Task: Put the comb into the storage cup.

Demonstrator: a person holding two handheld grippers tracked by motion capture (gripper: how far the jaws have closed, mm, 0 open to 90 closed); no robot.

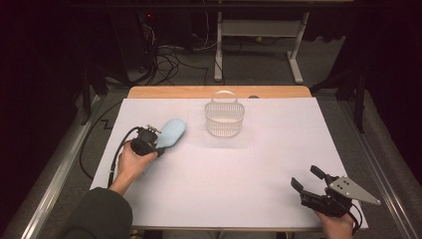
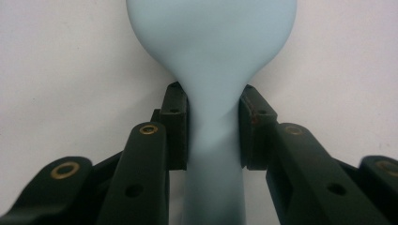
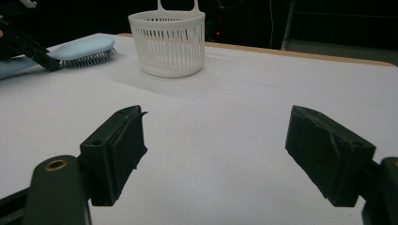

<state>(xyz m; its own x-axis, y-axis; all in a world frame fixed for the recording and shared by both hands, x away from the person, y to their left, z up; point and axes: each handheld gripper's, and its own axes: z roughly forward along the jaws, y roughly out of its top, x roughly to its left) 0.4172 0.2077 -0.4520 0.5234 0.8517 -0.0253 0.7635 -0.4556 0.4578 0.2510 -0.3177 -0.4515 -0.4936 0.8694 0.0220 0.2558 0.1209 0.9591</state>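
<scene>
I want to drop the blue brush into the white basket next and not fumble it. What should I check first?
1. Left gripper fingers clamp the brush at its neck: ok.
2. Grip firm enough for a lift: cannot tell.
3. Basket upright, mouth open: ok.
4. Basket handle up over the mouth, may block entry: not ok.
5. Right gripper open, away from the path: ok.

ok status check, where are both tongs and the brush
Left tongs shut on light blue hairbrush handle. Right tongs open, empty, near table edge. White basket beyond brush, path clear.
</scene>
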